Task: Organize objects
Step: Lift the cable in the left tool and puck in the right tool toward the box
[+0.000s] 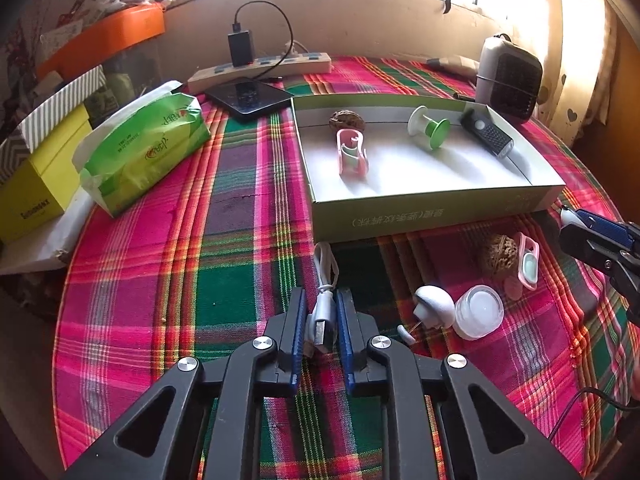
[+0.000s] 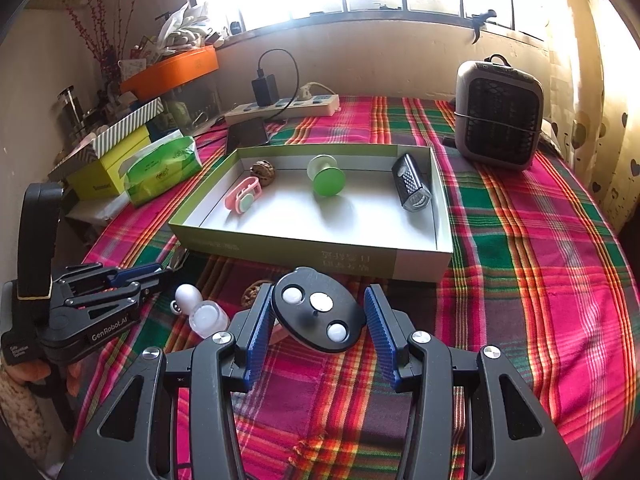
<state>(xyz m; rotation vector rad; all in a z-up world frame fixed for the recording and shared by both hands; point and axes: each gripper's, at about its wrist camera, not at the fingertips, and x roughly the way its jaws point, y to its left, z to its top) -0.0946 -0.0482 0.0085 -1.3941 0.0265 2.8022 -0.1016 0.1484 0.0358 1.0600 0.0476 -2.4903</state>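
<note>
While the left gripper (image 1: 322, 320) is clamping narrowly on the coiled white USB cable (image 1: 325, 304), low over the plaid cloth, the pick-up step for that item is judged to be in hand. The right gripper (image 2: 316, 320) is standing half open around a black oval gadget with three white buttons (image 2: 318, 312); its left pad is appearing to touch the rim, and the right pad is standing clear, so a firm hold cannot be confirmed.

Beyond the cable, the open green-sided box (image 1: 440, 212) is sitting on the table (image 1: 180, 280) just past the left gripper. It is already holding a walnut (image 1: 346, 120), a pink clip (image 1: 352, 156), a green-and-white spool (image 1: 428, 127) and a black torch-like device (image 1: 486, 136). Right of the cable, a second walnut (image 1: 500, 256), a white jar (image 1: 480, 312) and a white mushroom-shaped piece (image 1: 434, 304) are lying outside the box.

The next move is judged to call for lifting the cable over the near wall and releasing it on a bare patch of the box floor.

Farther out, a power strip (image 1: 260, 68) is lying along the far edge, a green tissue pack (image 1: 148, 148) is resting at the left, and a small heater (image 1: 508, 80) is standing at the far right under a bright window.
</note>
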